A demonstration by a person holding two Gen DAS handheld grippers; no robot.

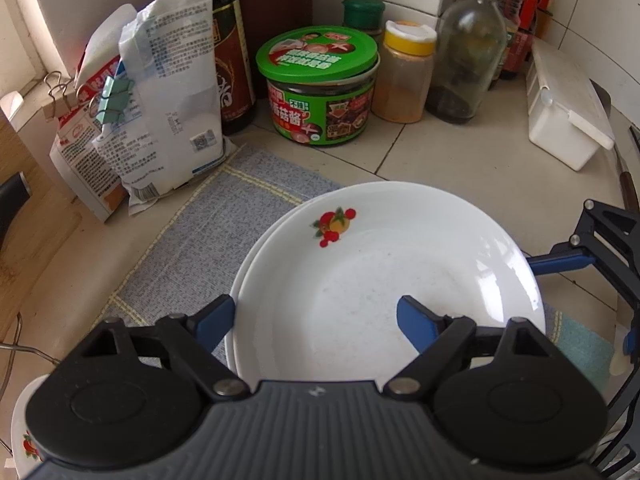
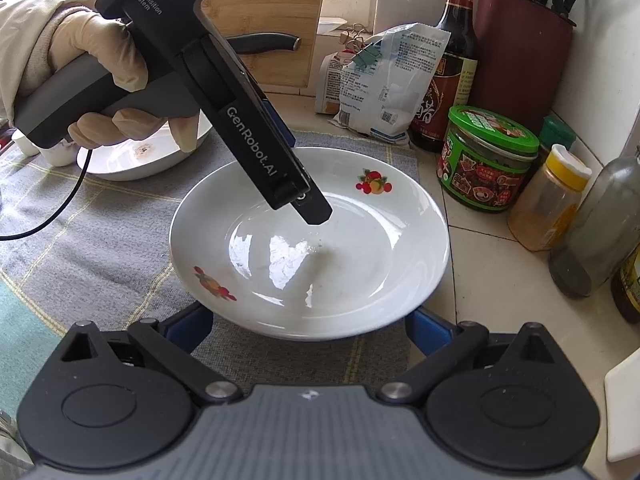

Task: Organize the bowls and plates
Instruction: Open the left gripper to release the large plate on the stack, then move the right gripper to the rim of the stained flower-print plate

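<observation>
I see a tiled counter (image 1: 472, 152) with a grey mat (image 1: 192, 248) spread over its near part. On the mat sits the top plate (image 1: 384, 276), white with fruit prints, stacked on a second plate (image 1: 242, 280) whose rim shows just past its left edge. In my right view the same plate (image 2: 312, 248) lies in the middle of the mat (image 2: 100, 248), and another white dish (image 2: 140, 156) rests farther back on the left, partly behind the hand (image 2: 116, 76) that grips the left tool.

My left gripper (image 1: 316, 318) is spread wide over the near-left part of the plate: one blue finger sits outside the rim at the left, the other hangs over the plate's well, neither clamped on it. My right gripper (image 2: 308, 330) is also wide, its blue fingers to either side of the plate's near edge; I cannot tell whether they touch it.

Along the wall stand two clipped bags (image 1: 160, 92), a dark bottle (image 1: 232, 60), a green-lidded jar (image 1: 320, 84), a yellow-capped shaker (image 1: 406, 72), a glass bottle (image 1: 464, 56) and a white box (image 1: 568, 112).
</observation>
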